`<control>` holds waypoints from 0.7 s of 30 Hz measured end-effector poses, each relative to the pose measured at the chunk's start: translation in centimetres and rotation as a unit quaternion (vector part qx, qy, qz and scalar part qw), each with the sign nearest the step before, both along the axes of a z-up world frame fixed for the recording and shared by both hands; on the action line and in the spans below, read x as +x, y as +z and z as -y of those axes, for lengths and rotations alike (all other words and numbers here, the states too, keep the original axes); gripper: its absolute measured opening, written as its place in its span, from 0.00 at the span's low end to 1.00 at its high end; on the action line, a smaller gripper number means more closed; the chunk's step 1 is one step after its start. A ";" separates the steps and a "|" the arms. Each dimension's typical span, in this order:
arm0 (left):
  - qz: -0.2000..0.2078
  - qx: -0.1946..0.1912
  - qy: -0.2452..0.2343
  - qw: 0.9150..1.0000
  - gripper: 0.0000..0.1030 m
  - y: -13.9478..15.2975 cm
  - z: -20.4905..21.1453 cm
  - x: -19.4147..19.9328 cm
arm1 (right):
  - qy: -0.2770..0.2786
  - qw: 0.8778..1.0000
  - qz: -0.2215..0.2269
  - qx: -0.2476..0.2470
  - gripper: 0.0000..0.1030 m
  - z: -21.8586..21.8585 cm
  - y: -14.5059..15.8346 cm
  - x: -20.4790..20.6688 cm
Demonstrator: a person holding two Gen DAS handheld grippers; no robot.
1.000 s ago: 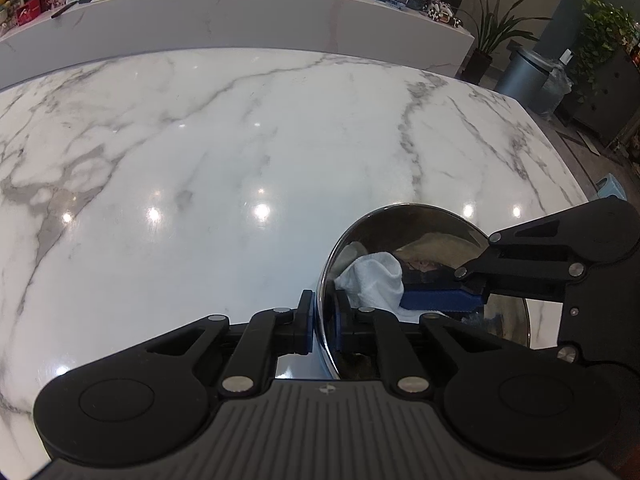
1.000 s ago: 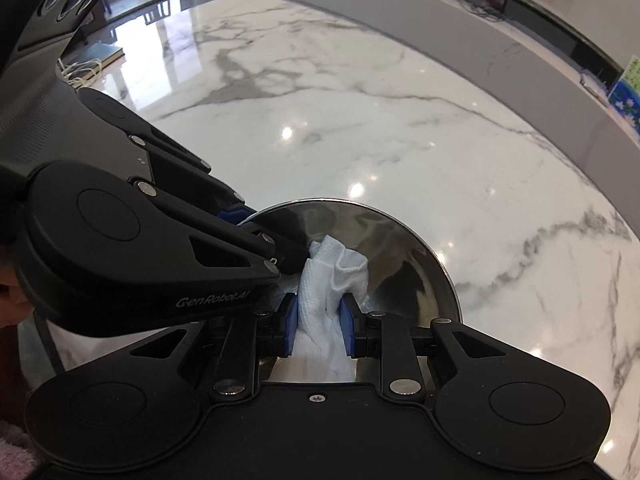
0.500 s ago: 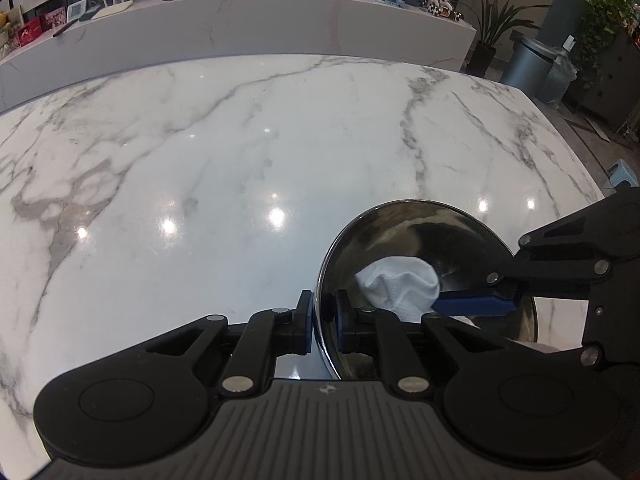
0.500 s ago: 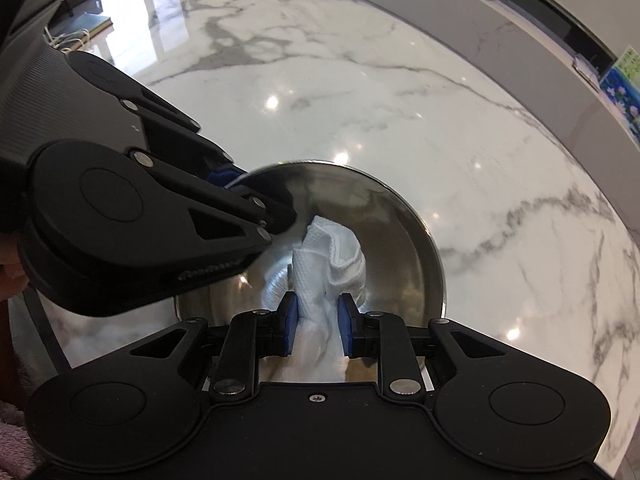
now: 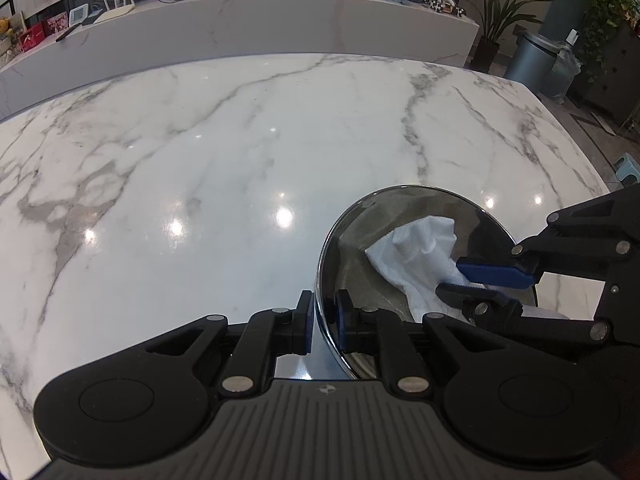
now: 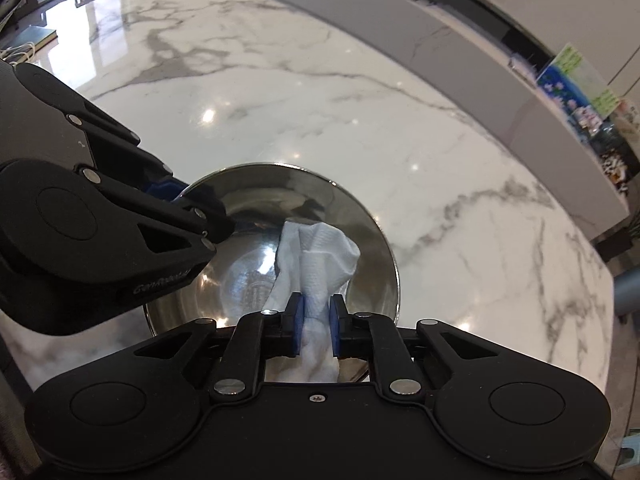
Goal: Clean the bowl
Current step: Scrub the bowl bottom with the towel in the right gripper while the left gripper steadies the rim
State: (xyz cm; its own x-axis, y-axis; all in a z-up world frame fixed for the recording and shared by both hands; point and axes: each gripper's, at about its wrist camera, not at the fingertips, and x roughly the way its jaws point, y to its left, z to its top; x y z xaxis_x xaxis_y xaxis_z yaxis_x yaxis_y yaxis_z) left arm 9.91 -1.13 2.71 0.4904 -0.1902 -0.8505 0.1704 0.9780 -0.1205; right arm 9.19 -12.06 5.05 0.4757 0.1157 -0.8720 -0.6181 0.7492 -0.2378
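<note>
A shiny steel bowl [image 5: 356,248] stands on the white marble table, low and right in the left wrist view, and centre in the right wrist view [image 6: 256,200]. My left gripper [image 5: 323,322] is shut on the bowl's near rim. My right gripper [image 6: 316,322] is shut on a crumpled white paper towel [image 6: 320,252] whose free end lies inside the bowl against its right inner wall. In the left wrist view the towel [image 5: 416,248] and the right gripper [image 5: 476,280] reach in from the right.
The marble table [image 5: 240,140] stretches far ahead and left. A long grey counter [image 5: 240,32] with routers, boxes and pictures runs behind it. Plants and a grey bin [image 5: 532,60] stand on the floor at the far right.
The towel has swept across the bowl's inside, from near the left gripper's side towards the far right wall. The right gripper has drawn back to the right. The left grip on the rim is unchanged.
</note>
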 end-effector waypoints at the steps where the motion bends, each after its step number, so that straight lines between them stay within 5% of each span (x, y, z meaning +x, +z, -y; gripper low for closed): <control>1: -0.002 -0.004 0.001 1.000 0.10 0.0 -0.1 0.0 | -0.001 1.000 0.001 0.002 0.10 0.0 0.0 0.0; 8: -0.005 -0.016 0.008 1.000 0.10 -0.1 -0.4 0.1 | -0.005 1.000 -0.010 0.029 0.12 0.2 0.2 0.5; 12: -0.007 -0.020 0.010 1.000 0.10 -0.1 -0.5 0.1 | -0.016 0.999 -0.023 0.047 0.34 0.5 0.4 0.8; 21: -0.012 -0.025 0.012 1.000 0.10 -0.3 -0.5 0.2 | 0.010 0.998 -0.050 0.046 0.34 0.1 -0.2 0.5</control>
